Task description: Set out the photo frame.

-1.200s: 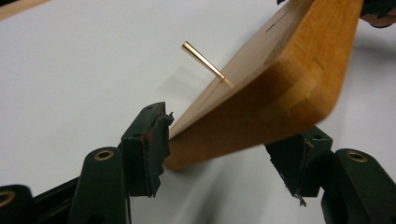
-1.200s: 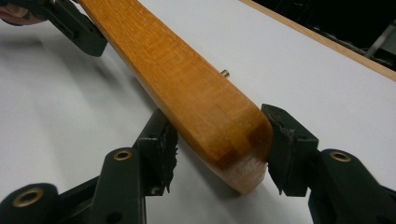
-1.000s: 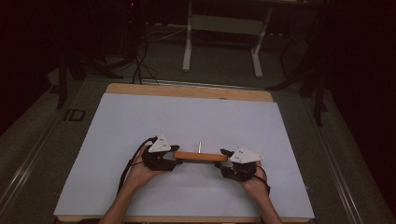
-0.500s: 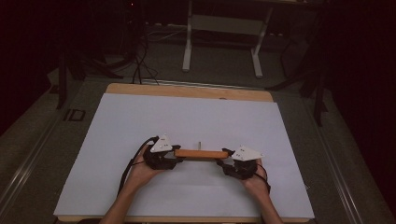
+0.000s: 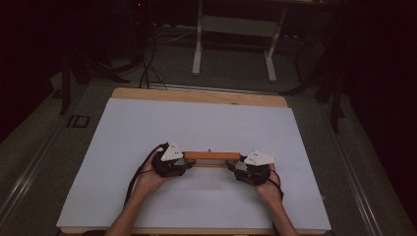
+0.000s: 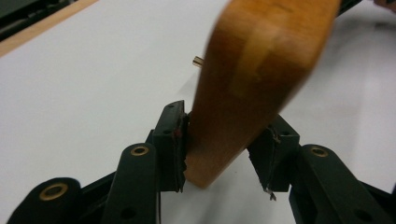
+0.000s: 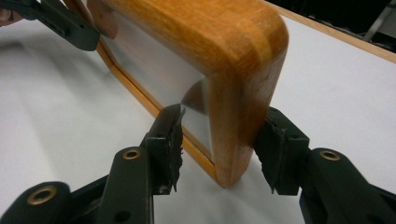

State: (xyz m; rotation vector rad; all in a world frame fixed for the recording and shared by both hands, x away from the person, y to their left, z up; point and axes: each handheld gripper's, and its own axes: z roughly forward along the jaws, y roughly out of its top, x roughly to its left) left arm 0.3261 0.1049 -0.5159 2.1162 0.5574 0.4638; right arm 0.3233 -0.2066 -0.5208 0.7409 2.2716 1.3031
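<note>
A wooden frame (image 5: 211, 156) with a glass pane (image 7: 154, 74) stands on its long edge on the white table cover (image 5: 196, 123), between my two grippers. My left gripper (image 5: 189, 162) holds its left end. In the left gripper view the jaws (image 6: 224, 144) have just been closing, and both pads now touch the wood (image 6: 252, 70). My right gripper (image 5: 233, 164) is shut on the other end, one pad on the glass side and one on the back (image 7: 219, 140). A small brass peg (image 6: 198, 60) sticks out of the frame.
The wooden table edge (image 5: 196, 96) runs along the far side of the white cover. Behind the table stands a white-legged stand (image 5: 231, 24), with cables (image 5: 147, 64) on the dark floor. Both forearms enter from the near edge.
The frame's top edge sits slightly higher in the high view than a second ago. Both hands stay almost where they were.
</note>
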